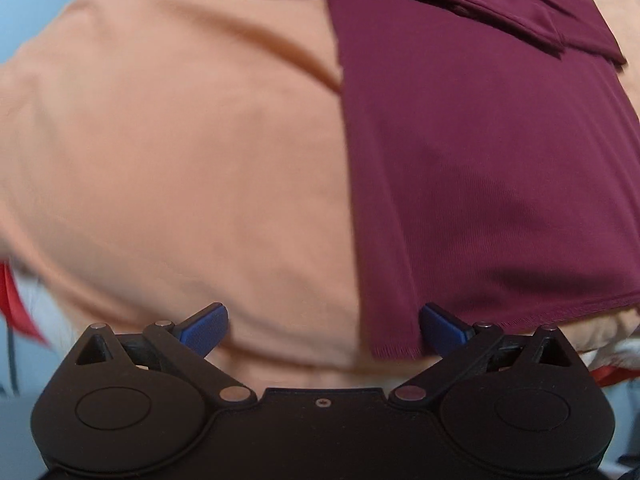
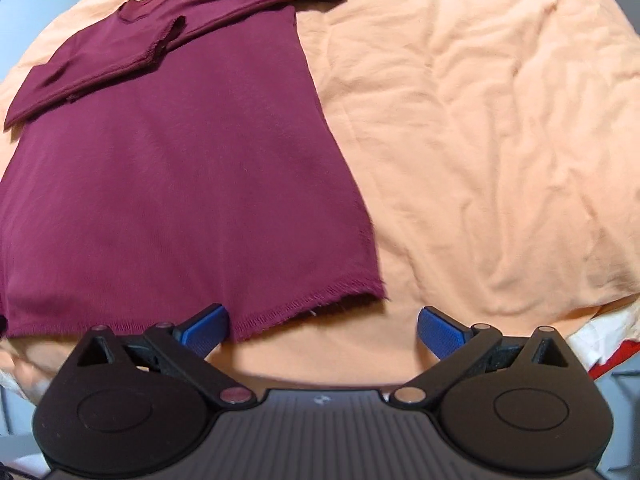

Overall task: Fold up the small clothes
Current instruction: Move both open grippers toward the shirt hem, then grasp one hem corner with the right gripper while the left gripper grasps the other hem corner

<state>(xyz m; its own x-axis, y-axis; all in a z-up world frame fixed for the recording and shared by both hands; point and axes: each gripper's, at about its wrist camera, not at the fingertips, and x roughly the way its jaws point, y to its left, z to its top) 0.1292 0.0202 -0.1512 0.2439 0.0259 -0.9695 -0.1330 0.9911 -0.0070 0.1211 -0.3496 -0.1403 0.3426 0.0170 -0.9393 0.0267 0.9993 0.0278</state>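
Note:
A maroon long-sleeved top [image 1: 480, 152] lies flat on a peach sheet [image 1: 180, 140], its sleeves folded across the chest at the far end. In the left wrist view its near left hem corner sits just in front of my left gripper [image 1: 323, 330], which is open with blue pads [image 1: 206, 328] empty. The right wrist view shows the same top [image 2: 168, 184] with its near right hem corner just ahead of my right gripper [image 2: 322, 330], open too. The hem's frayed edge reaches the left pad [image 2: 206, 328] of that gripper.
The peach sheet [image 2: 500, 140] is wrinkled and spreads wide to the right of the top. Red and white fabric [image 2: 600, 354] shows under the sheet's near edge, and a red piece [image 1: 16, 304] at the left. Pale blue surroundings lie beyond the sheet.

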